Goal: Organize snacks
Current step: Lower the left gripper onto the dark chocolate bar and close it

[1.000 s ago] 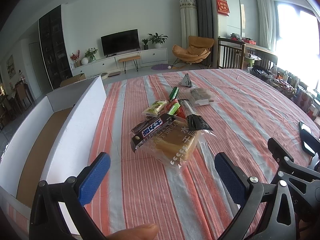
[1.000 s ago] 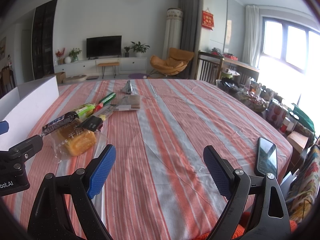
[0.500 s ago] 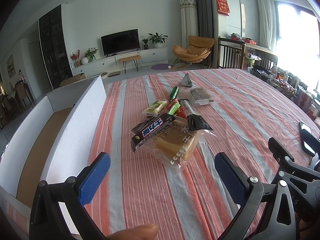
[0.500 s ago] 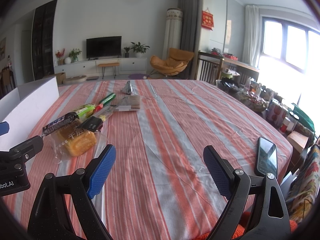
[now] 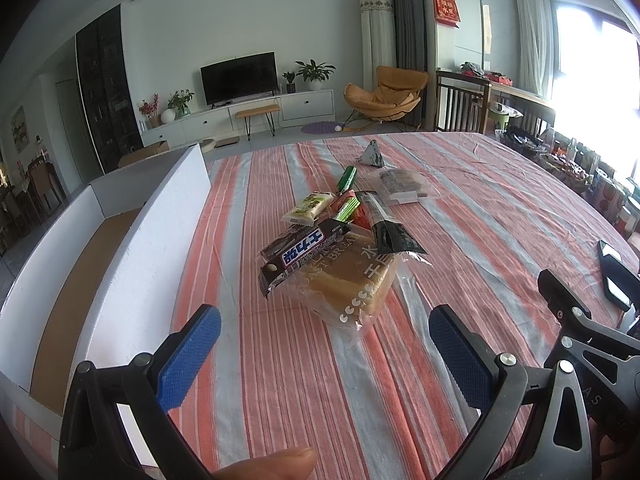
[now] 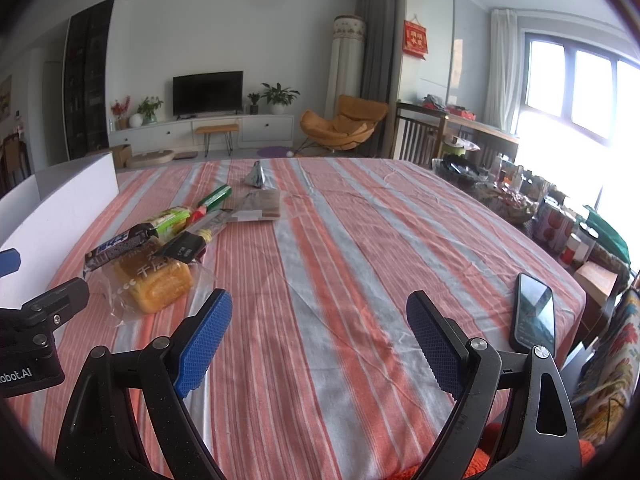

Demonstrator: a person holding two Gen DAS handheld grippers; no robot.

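A pile of snacks lies on the striped tablecloth (image 5: pixel 280 360): a wrapped bread loaf (image 5: pixel 352 280) (image 6: pixel 156 280), a dark chocolate bar (image 5: pixel 300 254) (image 6: pixel 120 246) on top of it, a black stick pack (image 5: pixel 384 224), a pale green pack (image 5: pixel 308 208), a green stick (image 5: pixel 347 178), a clear biscuit pack (image 5: pixel 400 186) and a grey triangular pack (image 5: pixel 372 154). A white open box (image 5: pixel 120 264) stands to the left. My left gripper (image 5: pixel 324 344) is open, just short of the bread. My right gripper (image 6: pixel 320 336) is open over bare cloth, right of the pile.
A black phone (image 6: pixel 534 316) lies near the table's right edge; it also shows in the left wrist view (image 5: pixel 614 276). Cans and clutter (image 6: pixel 560 228) stand beyond that edge. The right gripper's frame (image 5: pixel 580 332) sits close to the right of my left gripper.
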